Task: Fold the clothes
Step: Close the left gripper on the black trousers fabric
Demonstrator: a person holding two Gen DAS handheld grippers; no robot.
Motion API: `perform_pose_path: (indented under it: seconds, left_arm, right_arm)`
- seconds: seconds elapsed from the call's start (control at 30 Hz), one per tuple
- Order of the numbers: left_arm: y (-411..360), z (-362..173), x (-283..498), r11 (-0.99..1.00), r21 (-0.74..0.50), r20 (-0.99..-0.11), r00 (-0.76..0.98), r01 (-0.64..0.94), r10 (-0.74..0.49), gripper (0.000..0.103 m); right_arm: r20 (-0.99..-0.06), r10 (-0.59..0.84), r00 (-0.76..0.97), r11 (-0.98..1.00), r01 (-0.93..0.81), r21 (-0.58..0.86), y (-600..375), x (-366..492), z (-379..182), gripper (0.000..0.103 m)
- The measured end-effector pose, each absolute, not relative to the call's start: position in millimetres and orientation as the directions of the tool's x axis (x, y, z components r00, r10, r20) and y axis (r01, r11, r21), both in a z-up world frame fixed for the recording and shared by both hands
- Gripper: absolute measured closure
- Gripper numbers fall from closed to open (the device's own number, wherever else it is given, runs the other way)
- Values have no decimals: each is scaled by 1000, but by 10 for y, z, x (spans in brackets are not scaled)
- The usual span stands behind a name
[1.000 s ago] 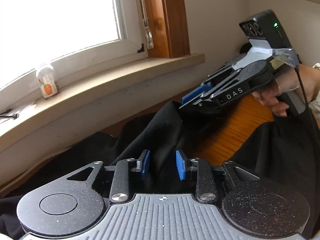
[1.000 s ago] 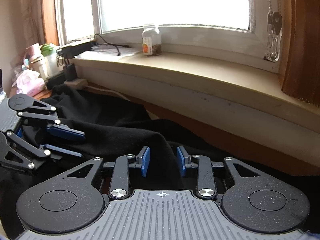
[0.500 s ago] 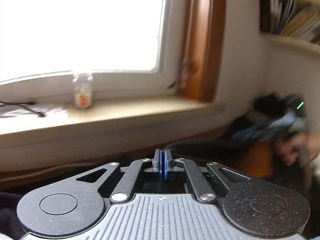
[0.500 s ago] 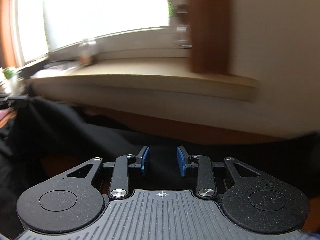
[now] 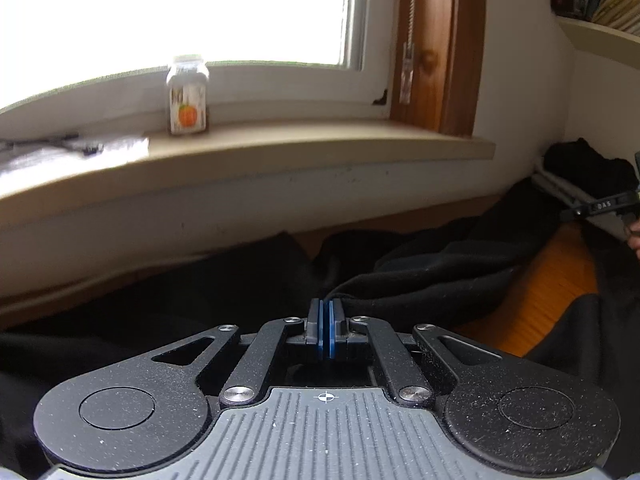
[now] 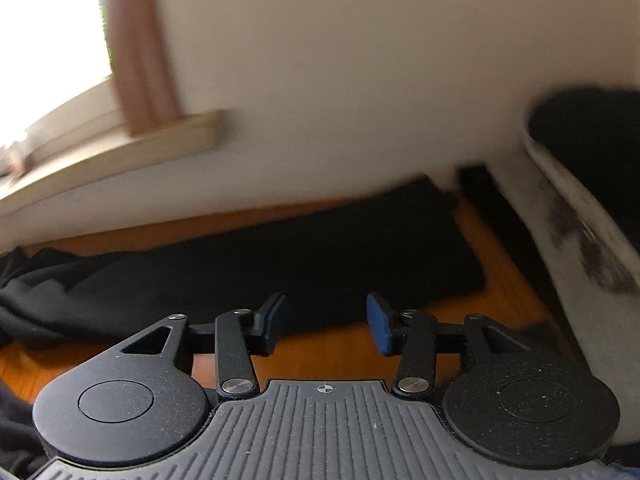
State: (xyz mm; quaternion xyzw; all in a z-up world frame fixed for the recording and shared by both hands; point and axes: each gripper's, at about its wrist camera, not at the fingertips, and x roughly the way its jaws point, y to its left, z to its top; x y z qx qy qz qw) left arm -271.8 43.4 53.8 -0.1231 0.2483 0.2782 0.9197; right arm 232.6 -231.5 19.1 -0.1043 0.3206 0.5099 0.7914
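- The left tongs (image 5: 325, 334) have their blue pads pressed together, with a thin edge of the black garment (image 5: 420, 280) seemingly pinched between them; the right tongs (image 6: 326, 322) stand wide and hold nothing.
- The garment lies rumpled on the wooden table (image 5: 556, 280) under the sill (image 5: 280, 148), spread from the left tongs toward the right.
- By its deep folds and sag I judge it soft, limp and fairly thick, light enough to lift but prone to droop and bunch. A hem or corner makes the best hold; mid-cloth would only gather up.
- The left view shows the pinch, the jar (image 5: 188, 96) on the sill and the right tongs at the far right edge.
- The right view alone shows a flatter part of the garment (image 6: 320, 256) with a clear edge and corner, bare table (image 6: 500, 280) around it, and a pale basket (image 6: 568, 216) of dark cloth. It is motion-blurred.
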Motion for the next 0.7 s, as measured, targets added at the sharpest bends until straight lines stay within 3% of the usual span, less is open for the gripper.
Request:
perform_pose_path:
  seconds: [0.33,0.43,0.6,0.7]
  left_arm:
    - [498,417,-2717,814,-126,-534,730,-567,426,100]
    - [477,422,-2716,824,-120,-527,739,-553,419,100]
    - [449,462,-2825,855,-169,-495,792,-490,357,100]
    - [391,613,-2998,876,-205,-445,839,-436,313,100]
  right_arm:
    - [-587,733,343,557,-799,229,-2326,2620,141,57]
    - [-565,736,372,574,-786,231,-2369,2662,215,100]
    - [-528,738,420,602,-763,235,-2442,2733,338,100]
    - [-453,781,430,574,-779,250,-2698,2731,724,101]
